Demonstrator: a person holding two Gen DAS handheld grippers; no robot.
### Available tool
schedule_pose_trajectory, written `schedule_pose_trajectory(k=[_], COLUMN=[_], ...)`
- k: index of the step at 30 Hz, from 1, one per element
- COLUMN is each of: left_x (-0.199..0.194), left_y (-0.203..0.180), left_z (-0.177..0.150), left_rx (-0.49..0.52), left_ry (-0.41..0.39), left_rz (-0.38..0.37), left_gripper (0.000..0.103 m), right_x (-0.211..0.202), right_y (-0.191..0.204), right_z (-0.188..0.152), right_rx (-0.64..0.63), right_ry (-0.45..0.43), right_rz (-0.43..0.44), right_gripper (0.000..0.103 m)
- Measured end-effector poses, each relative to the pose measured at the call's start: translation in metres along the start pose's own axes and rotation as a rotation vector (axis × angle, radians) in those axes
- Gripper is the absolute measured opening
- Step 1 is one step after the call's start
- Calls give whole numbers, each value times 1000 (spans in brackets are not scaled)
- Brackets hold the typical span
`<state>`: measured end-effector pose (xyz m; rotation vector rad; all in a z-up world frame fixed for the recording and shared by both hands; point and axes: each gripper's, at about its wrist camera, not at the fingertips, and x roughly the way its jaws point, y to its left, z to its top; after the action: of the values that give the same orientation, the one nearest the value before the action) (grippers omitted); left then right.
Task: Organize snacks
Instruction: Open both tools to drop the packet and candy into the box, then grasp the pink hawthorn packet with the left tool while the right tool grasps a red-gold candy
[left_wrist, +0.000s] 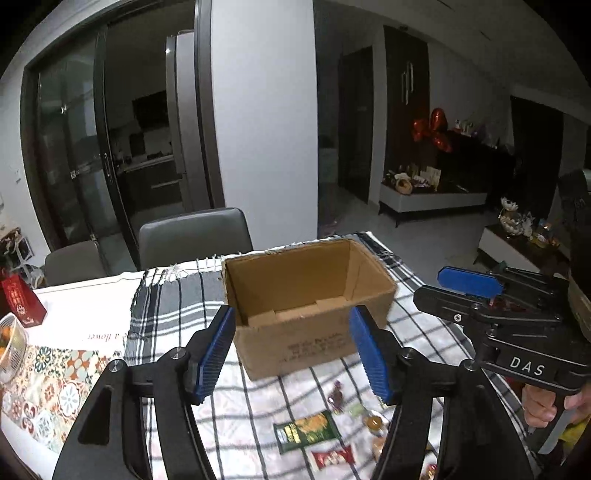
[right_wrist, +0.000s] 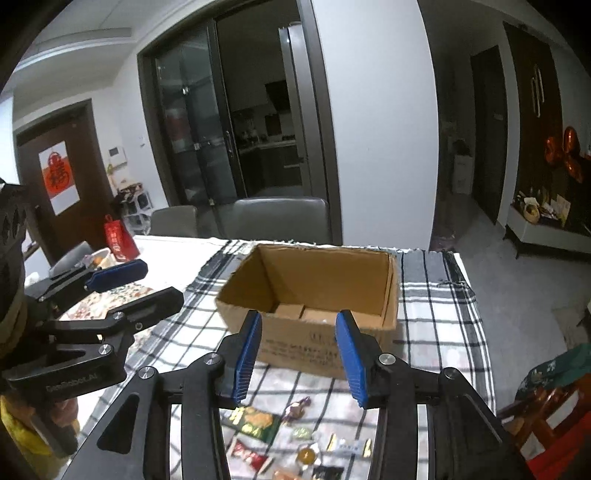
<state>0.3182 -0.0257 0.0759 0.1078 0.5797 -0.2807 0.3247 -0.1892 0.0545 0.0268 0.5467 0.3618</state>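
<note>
Both tongs (left_wrist: 291, 350) (right_wrist: 299, 358) gape above, perhaps, blurred snacks (right_wrist: 295, 439).

My right gripper (left_wrist: 469, 291) carries the white letters "DAS" on its black body. My left gripper (right_wrist: 122, 284) reads "DexRobot.AI", faintly. The white table runner (left_wrist: 92, 332) shows upside-down "a flower". Print on the cardboard box (right_wrist: 314, 347) is too blurred to read.

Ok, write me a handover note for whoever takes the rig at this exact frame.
Left gripper: open, empty, raised over the table in front of the box.
Right gripper: open, empty, likewise.
Cardboard box: upright on the checked cloth, open top; no snacks visible inside.
Snacks: green packet, red packet and small wrapped sweets lie loose in front of the box.
Done: nothing boxed. Left: all of them.
</note>
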Motion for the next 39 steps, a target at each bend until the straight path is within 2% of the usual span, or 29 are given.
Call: schedule_pose_trajectory(k=[5,11,15,28,39], left_x=[-29,-56,-75,-94,-92], left_y=[-16,-25,-34,-56,-68], left_z=[-23,-51,-73,-134,-179], left_rx=[31,17,42,67,94], left_ry=[-18,-18,-15,13,34], left_rz=[2,-21,-13,-7,-6], left_gripper=[65,66,67,67,67], right_x=[-30,-54,-69,-93,-83], right_y=[9,13,17,32,41], right_z=[-23,-45,-59,-125,-172], right_rx=[-13,-5,-23,-82,-168], right_ry=[-28,-26,-29,28,130], right_rz=[6,19,4,-18,-6], right_gripper=[49,49,49,49,49])
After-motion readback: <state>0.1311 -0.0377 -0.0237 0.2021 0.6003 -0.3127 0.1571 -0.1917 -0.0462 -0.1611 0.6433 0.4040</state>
